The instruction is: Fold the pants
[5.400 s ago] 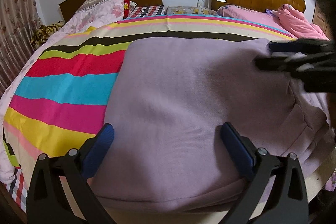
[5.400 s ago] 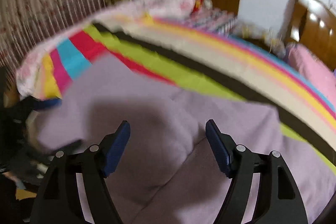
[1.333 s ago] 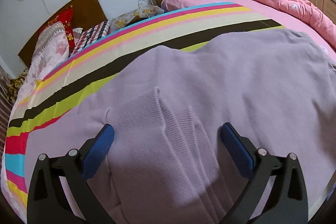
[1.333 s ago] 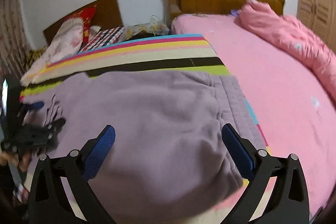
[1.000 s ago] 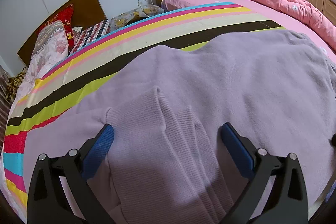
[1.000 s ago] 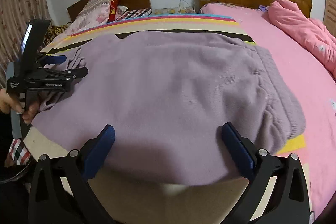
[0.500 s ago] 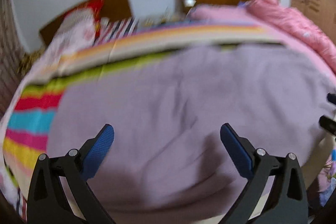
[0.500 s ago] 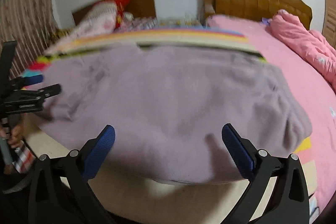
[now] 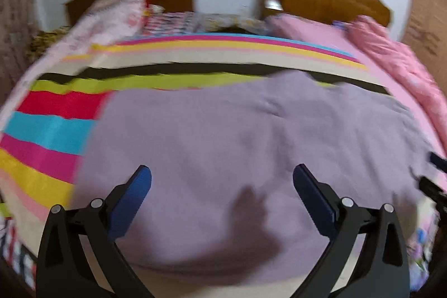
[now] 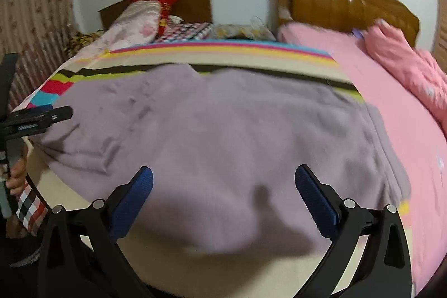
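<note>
black claw [image 9: 222, 180], blue pads [image 9: 131, 200], silver screws

Lilac pants [image 10: 223, 136] flat on striped blanket [image 10: 223, 53]; right hand-held gripper [image 10: 223, 193] wide open above, L hand-held gripper [image 10: 60, 113] at left edge.

No legible text, label or number on anything in either view.

A home bedroom: two beds with wooden headboards [image 10: 346, 4] and pillows [image 10: 139, 16].
</note>
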`<action>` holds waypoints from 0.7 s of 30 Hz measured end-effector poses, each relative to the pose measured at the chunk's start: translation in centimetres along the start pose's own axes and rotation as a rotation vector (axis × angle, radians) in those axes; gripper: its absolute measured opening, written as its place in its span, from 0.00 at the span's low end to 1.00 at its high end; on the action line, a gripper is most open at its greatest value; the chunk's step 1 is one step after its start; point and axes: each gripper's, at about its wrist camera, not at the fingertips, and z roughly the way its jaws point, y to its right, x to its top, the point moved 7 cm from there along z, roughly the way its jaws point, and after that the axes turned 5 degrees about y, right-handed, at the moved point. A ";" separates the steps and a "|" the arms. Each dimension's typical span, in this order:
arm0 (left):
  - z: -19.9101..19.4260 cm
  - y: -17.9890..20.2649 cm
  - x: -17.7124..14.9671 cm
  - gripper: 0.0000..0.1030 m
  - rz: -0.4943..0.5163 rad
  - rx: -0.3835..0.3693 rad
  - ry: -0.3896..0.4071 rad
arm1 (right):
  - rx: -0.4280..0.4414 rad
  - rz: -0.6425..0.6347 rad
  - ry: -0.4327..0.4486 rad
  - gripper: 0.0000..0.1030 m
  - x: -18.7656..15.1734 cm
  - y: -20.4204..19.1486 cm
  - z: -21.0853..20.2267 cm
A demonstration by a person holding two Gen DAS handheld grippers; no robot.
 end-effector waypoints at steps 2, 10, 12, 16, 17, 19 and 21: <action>1.1 -2.1 -0.1 0.98 -0.058 0.044 -0.033 | 0.029 -0.036 0.003 0.95 1.1 -1.7 1.2; 2.9 -2.7 -2.2 0.99 0.019 0.121 -0.039 | 0.046 0.019 -0.125 0.95 -2.1 -0.6 4.9; 3.0 -2.8 -2.2 0.99 0.008 0.109 -0.051 | 0.018 0.005 -0.129 0.95 -2.3 -0.1 4.5; 1.4 -3.1 -1.5 0.98 -0.031 0.073 -0.047 | -0.008 0.007 -0.132 0.95 -1.4 0.2 3.3; 0.6 -3.3 -1.1 0.98 -0.045 0.055 -0.014 | -0.007 0.005 -0.107 0.95 -0.7 0.0 2.8; -0.6 -4.2 -0.1 0.98 -0.039 0.090 0.050 | 0.023 0.010 -0.066 0.96 0.9 -0.9 2.2; -0.2 -5.3 0.1 0.98 -0.013 0.161 0.044 | 0.062 -0.010 -0.048 0.96 2.2 -2.7 2.6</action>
